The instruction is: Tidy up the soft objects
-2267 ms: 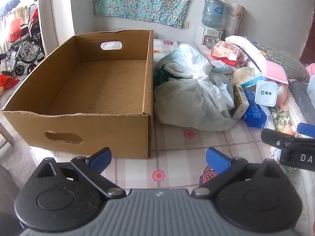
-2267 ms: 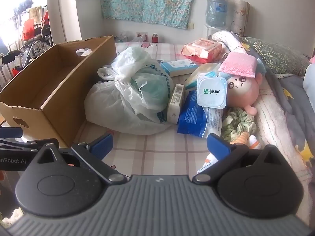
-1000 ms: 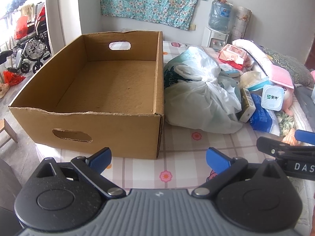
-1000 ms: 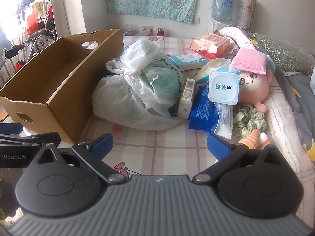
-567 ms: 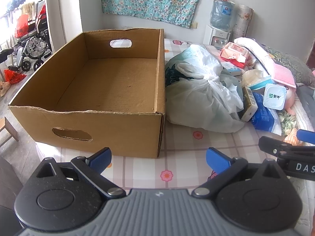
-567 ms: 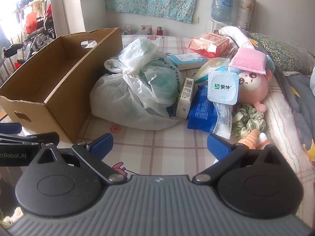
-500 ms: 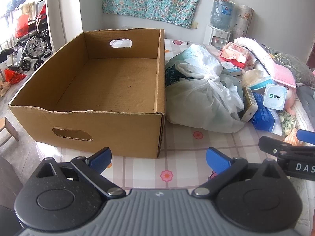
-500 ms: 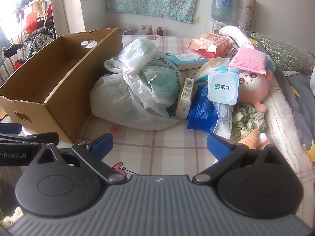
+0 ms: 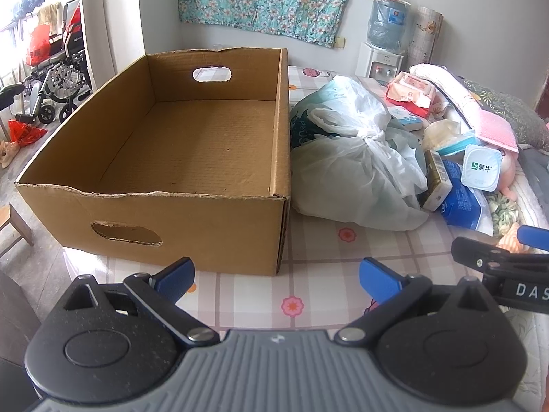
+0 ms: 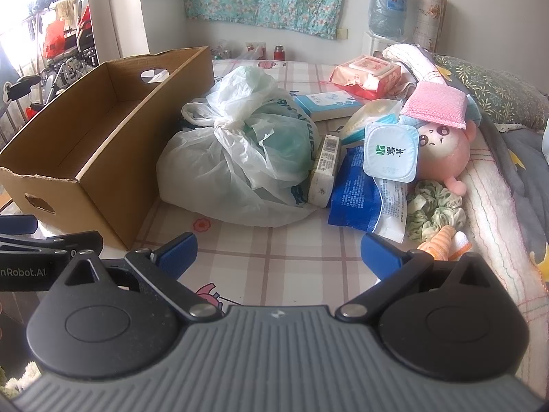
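Waiting beside an untouched heap on a checked bedsheet (image 10: 274, 257), an empty cardboard box (image 9: 192, 144) stands ready, nothing yet inside it. Largest of the heap is a knotted white plastic bag (image 10: 233, 168), just beside the box's right wall, bulging with what looks like more bags; it should be light, slack and slippery, and the twisted knot at its top is the likely place to pinch. Behind and to the right lies a pink plush toy (image 10: 442, 151) with a pink sponge pad (image 10: 435, 104) on its head; both should squash easily and could be taken anywhere on their bulk. A blue tissue pack (image 10: 357, 195) lies flat at the front, a white yogurt-style lid (image 10: 391, 154) propped on it and a small carton (image 10: 324, 168) wedged between it and the bag, the two stiffer pieces here. Farther back are a pink wet-wipe pack (image 10: 367, 72) and a blue-and-white box (image 10: 329, 103). Smallest, nearest the right gripper (image 10: 278, 250), are a green scrunchie (image 10: 435, 209) and an orange striped cloth item (image 10: 442, 240), limp and likely to need a pinch through the middle. Both tools hover low over the sheet, the left gripper (image 9: 274, 273) in front of the box's near right corner; each has its blue-tipped fingers spread wide and carries nothing.
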The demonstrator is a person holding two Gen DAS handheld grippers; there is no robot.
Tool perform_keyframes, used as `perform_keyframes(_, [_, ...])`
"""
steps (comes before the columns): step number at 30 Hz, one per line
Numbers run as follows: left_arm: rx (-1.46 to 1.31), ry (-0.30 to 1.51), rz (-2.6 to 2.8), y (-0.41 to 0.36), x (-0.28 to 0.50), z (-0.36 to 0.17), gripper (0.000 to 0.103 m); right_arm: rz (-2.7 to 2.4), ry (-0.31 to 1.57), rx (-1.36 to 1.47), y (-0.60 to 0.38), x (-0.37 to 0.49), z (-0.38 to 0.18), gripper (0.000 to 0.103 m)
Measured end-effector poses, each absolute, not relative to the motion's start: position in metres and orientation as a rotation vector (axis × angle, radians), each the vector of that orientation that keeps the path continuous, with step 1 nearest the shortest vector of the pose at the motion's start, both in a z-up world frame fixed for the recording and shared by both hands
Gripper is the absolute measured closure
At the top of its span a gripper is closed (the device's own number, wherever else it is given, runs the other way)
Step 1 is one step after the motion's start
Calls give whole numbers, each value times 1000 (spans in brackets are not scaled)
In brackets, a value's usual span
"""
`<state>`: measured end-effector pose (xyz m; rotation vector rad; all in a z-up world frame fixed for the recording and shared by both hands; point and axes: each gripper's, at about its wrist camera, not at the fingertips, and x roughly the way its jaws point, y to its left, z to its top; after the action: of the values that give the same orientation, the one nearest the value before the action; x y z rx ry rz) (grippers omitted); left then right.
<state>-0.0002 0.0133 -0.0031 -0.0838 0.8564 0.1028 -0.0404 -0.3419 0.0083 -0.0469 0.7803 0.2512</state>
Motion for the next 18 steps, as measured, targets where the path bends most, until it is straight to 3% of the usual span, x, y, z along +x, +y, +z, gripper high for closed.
perform_keyframes(18, [-74,874,113,14,2,-8,0,261,793,-43,-340,-34,4,1])
